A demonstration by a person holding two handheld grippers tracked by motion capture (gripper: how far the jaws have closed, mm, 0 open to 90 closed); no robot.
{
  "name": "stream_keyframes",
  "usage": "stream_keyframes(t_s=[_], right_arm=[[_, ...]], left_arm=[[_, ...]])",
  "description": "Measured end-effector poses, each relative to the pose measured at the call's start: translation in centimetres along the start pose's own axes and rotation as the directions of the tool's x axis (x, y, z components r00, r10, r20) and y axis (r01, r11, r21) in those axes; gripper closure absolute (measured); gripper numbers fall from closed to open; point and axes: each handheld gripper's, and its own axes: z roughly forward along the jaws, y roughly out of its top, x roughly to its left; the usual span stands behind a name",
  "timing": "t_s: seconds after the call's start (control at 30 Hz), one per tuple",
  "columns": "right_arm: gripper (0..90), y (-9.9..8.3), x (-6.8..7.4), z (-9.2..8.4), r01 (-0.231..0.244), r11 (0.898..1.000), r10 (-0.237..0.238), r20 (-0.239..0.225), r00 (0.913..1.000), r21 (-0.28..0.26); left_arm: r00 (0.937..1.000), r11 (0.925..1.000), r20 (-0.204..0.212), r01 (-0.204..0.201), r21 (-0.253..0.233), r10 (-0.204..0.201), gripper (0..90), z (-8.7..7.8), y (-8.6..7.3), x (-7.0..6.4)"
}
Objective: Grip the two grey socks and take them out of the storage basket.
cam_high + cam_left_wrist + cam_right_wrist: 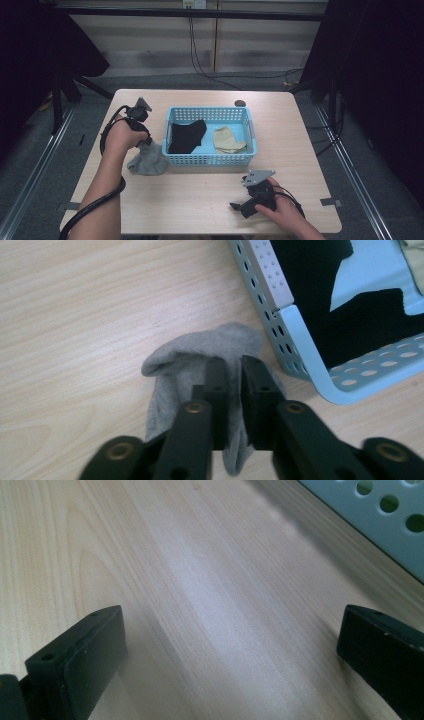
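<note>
The left gripper stands over a grey sock that lies crumpled on the bench, just beside the near-left corner of the blue basket. Its fingers are narrow, with a fold of the sock pinched up between them, though the gap looks slack enough that I can't be sure the pads are truly biting. Inside the basket a black sock and a beige sock already lie (so the grey one likely belongs there too).

To do this well, I'd want the fingers squeezed firmly on a thick bunch of cloth before any lift, then a rise high enough for the dangling end to pass the basket wall rather than snag its rim.

The right gripper rests near the front edge, fingers wide and holding nothing.
</note>
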Motion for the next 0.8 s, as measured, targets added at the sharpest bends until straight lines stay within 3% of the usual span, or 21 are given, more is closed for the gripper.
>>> stream_keyframes(t_s=[0.07, 0.2, 0.37, 0.53, 0.77, 0.8], right_arm=[[0.0, 0.0, 0.0, 0.0, 0.000, 1.000, 0.000, 0.000, 1.0000, 0.000], [0.0, 0.0, 0.0, 0.0, 0.000, 1.000, 0.000, 0.000, 1.0000, 0.000], [0.0, 0.0, 0.0, 0.0, 0.000, 1.000, 0.000, 0.000, 1.0000, 0.000], [0.0, 0.0, 0.0, 0.0, -0.001, 1.000, 0.001, 0.000, 1.0000, 0.000], [0.0, 0.0, 0.1, 0.0, -0.007, 1.000, 0.007, -0.002, 1.0000, 0.004], [0.0, 0.0, 0.1, 0.0, -0.005, 1.000, 0.005, -0.002, 1.0000, 0.004]], left_arm=[[0.9998, 1.0000, 0.017, 0.008, 0.003, -0.008, 71.7, 0.1, -0.1, 0.0], [0.9999, 1.0000, -0.011, -0.008, -0.004, 0.008, 56.8, 0.0, -0.5, -0.2], [0.9998, 0.9985, -0.003, -0.019, -0.052, 0.018, 42.7, -0.3, -2.0, -0.3], [0.9998, 0.9950, 0.004, -0.018, -0.098, 0.019, 34.4, -0.2, -4.6, -0.2], [0.9996, 0.9860, 0.011, -0.024, -0.165, 0.026, 30.2, 1.6, -9.2, 0.1], [0.9997, 0.9838, 0.021, -0.010, -0.179, 0.014, 30.2, 2.1, -10.3, 0.2]])
